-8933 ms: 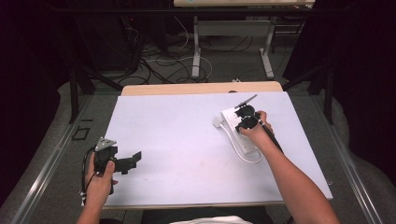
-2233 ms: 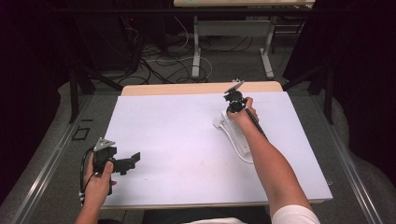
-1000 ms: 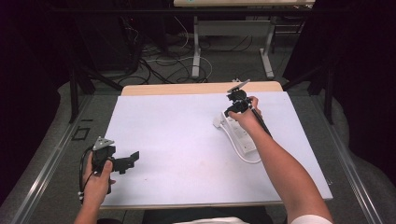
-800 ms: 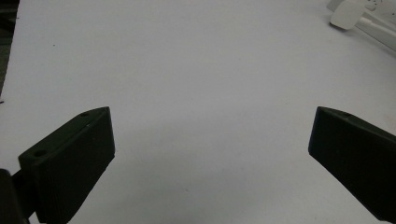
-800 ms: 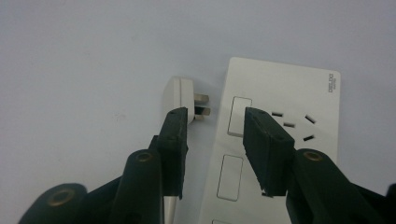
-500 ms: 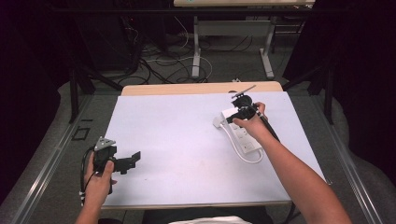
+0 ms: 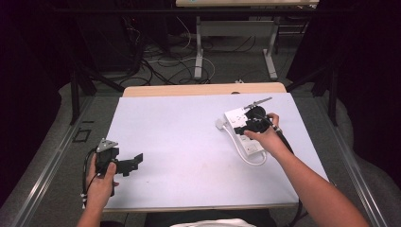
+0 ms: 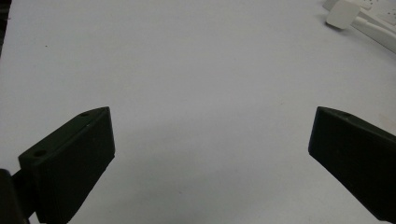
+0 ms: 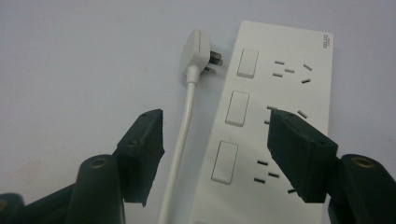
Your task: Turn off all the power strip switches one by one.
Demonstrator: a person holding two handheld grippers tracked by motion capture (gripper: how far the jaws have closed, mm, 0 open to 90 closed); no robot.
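Nearest the person, the left gripper [image 7: 135, 162] sits low at the near left corner of the white table [image 7: 179, 142], held in the left hand [image 7: 101, 182], grey three-cornered plate on top, cable trailing down past the wrist. In the left gripper view [image 8: 210, 158] its jaws stand wide apart with bare table surface between them, nothing held, nothing touched.

Further out on the right side, the right hand [image 7: 265, 139] holds the right gripper [image 7: 241, 128] over the white power strip [image 7: 246, 137]. In the right gripper view [image 9: 212, 140] the jaws are partly open and have just been opening; nothing is gripped. Between them lie the strip's cord [image 9: 180, 154] and the strip's left edge with its row of rocker switches [image 9: 237, 108]; the pads press on neither. The right jaw sits above the strip's sockets; whether it touches the strip I cannot tell.

The power strip [image 9: 275, 116] lies flat on the table, right of centre, long side running away from the person. Its white cord loops out from the near end [image 7: 253, 161] and runs up along the strip's left side. The plug [image 9: 198, 51] lies on the table just beside the strip's far left corner, prongs pointing at the strip, not inserted in a socket. In the high view the plug [image 7: 220, 124] is left of the strip. It also shows in the left gripper view's top right corner [image 8: 343, 14].

Beyond the table, a wooden table edge [image 7: 203, 89], then floor cables [image 7: 165, 56] and a desk frame [image 7: 198, 52].
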